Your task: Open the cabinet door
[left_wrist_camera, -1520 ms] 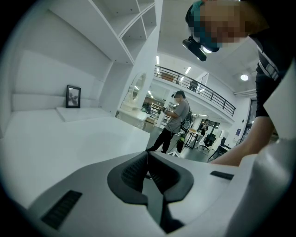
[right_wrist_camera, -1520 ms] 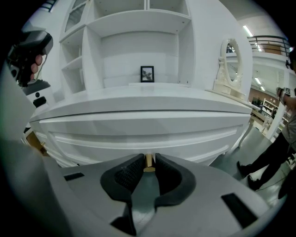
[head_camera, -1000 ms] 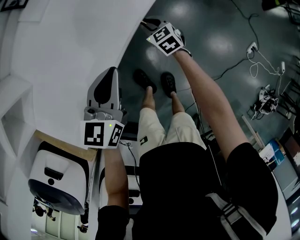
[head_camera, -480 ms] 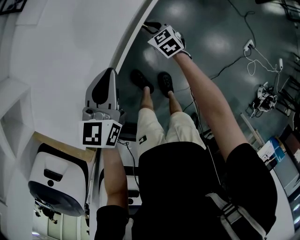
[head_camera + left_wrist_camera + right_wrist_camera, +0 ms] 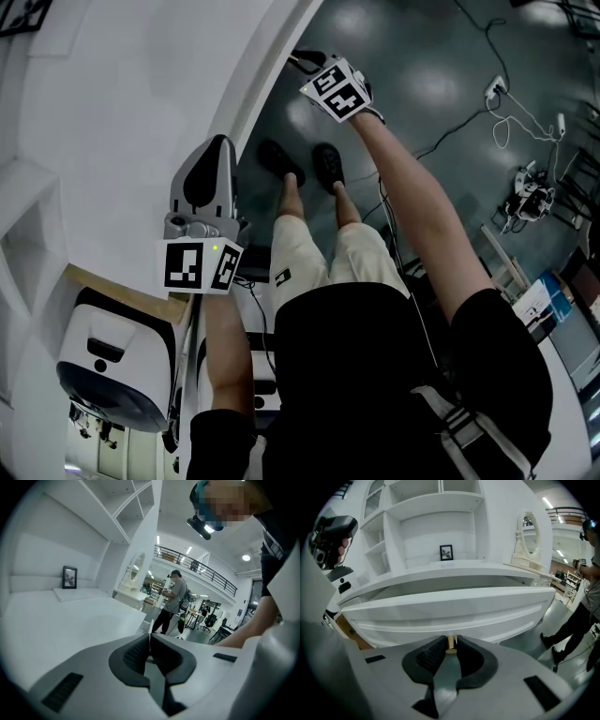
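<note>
Gripping a small brass knob (image 5: 451,645), the right tongs (image 5: 450,640) have both dark ribbed pads pressed against its sides, the jaws standing partly apart with only the knob between them. That knob sits on the white cabinet door (image 5: 454,605), a long panel with a raised moulding that fills the middle of the right gripper view, directly below the edge of the white counter (image 5: 440,571); whether the door is fully shut or slightly ajar cannot be told. On the counter, against the back wall, stands a small black picture frame (image 5: 446,552), with white shelves (image 5: 377,536) to its left and an oval mirror (image 5: 527,527) off to its right. The left tongs (image 5: 149,639) are closed, jaw against jaw, holding nothing, and point out over the counter's bare top. From the head view the right tongs (image 5: 298,56) reach down at the curved white edge of the furniture, while the left tongs (image 5: 220,145) hang nearer the body, well apart from them. Black shoes (image 5: 300,161) stand on the glossy dark floor (image 5: 422,84), and white cables (image 5: 511,117) trail across it to the right.
</note>
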A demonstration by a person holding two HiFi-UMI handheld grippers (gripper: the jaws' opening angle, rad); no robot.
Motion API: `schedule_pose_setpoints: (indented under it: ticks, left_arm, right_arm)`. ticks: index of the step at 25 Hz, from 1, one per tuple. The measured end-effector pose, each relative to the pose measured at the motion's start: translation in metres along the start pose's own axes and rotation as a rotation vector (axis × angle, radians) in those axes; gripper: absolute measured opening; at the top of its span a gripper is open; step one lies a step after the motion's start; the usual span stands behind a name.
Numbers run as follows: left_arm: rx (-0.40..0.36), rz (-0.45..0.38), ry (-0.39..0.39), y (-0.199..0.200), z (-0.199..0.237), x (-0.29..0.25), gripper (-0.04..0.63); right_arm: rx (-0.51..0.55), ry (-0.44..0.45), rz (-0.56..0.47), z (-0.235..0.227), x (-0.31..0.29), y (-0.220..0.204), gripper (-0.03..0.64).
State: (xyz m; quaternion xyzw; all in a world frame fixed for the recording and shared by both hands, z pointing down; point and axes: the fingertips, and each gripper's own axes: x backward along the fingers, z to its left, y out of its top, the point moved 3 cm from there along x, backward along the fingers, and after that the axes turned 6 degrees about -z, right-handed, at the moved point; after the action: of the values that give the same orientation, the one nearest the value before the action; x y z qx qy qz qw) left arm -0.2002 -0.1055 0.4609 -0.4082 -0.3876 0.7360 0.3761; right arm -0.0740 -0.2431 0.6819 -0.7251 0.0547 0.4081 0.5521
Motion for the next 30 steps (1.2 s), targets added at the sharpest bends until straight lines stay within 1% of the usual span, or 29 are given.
schedule_pose_setpoints:
  ticks: [16,30]
  left_arm:
    - [-0.007,-0.002,0.012,-0.005,-0.034,0.001,0.025]
    - [-0.020,0.005,-0.005,-0.015,-0.074,-0.001,0.024]
  right_arm:
    - [0.005,0.018,0.018,-0.003,0.035,-0.029,0.091]
    - [0.001,0.023,0.028,-0.009,0.077,-0.065,0.091]
